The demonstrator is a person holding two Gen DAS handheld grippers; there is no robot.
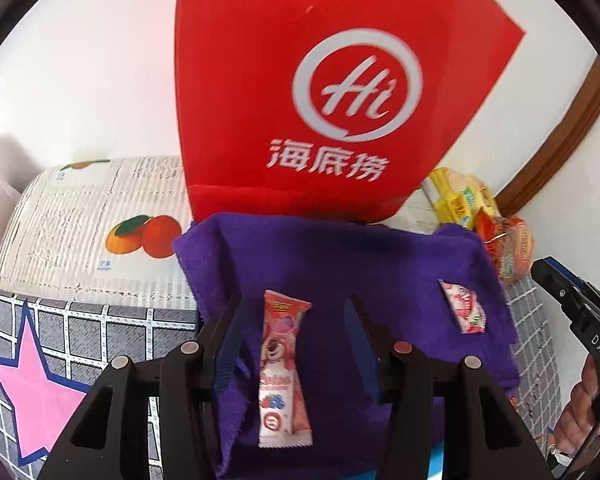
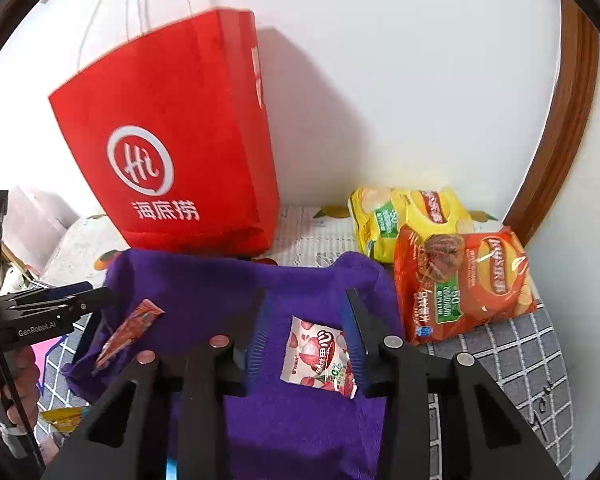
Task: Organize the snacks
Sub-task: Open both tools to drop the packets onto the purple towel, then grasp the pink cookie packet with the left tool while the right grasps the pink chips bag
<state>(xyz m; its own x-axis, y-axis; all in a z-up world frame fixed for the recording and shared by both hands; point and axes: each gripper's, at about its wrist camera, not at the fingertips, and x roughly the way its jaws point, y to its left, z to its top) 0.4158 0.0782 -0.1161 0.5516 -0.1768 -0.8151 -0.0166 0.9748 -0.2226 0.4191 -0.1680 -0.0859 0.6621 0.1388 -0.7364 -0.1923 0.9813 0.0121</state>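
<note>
- Here, a purple towel lies spread on a checked cover with a pink star, and serves as the landmark.
- Behind the towel, a red paper bag stands upright against the white wall.
- Left hand-held gripper: jaws spread, over the towel, with a long pink snack bar lying flat between them; the pads do not press it.
- Right hand-held gripper: jaws spread, a small white and red lychee snack packet lying on the towel between them, close by the right pad but not pinched.
- At the towel's far right corner, a yellow chips bag and an orange chips bag lie overlapping, the orange 1 nearer.
- A person's hand holds the right gripper's handle, right of the towel.
</note>
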